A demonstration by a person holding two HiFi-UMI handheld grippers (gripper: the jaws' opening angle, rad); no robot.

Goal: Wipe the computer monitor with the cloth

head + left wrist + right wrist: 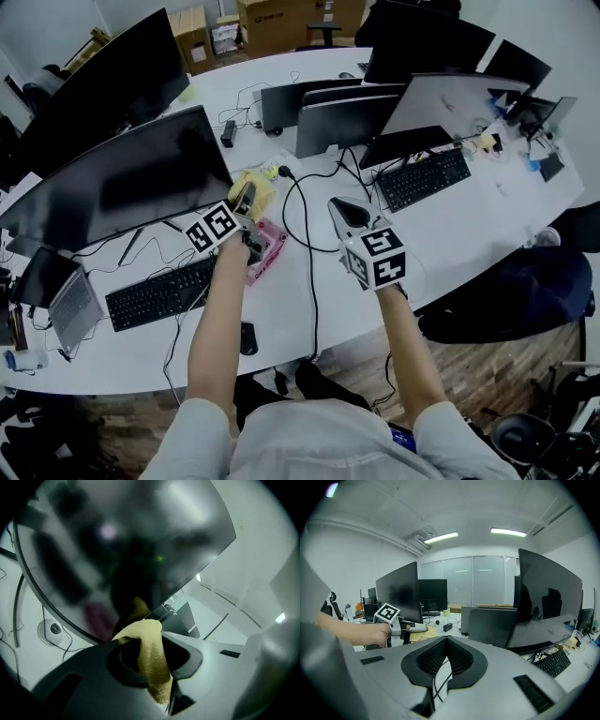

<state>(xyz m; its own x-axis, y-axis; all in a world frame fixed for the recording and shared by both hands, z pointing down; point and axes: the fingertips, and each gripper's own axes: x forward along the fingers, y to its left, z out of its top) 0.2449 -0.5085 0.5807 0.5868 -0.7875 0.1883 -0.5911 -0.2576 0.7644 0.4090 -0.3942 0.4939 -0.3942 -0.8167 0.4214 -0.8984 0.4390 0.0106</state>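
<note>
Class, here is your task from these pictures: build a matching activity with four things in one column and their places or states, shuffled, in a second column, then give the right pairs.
Things
1. yellow fluffy cloth
2. right claw
3. flat black keyboard
4. wide black monitor

Places or states
A. shut, nothing in it
B. upright, screen dark
C. pinched in the left claw
D. lying on the white desk

Pairs: 1-C, 2-A, 3-D, 4-B

Both bare forearms reach forward side by side, the left gripper [247, 202] a little farther out than the right gripper [350, 213]. The left jaws are clamped on a fold of yellow cloth [151, 651]; the right jaws meet at their tips (nothing between them).
</note>
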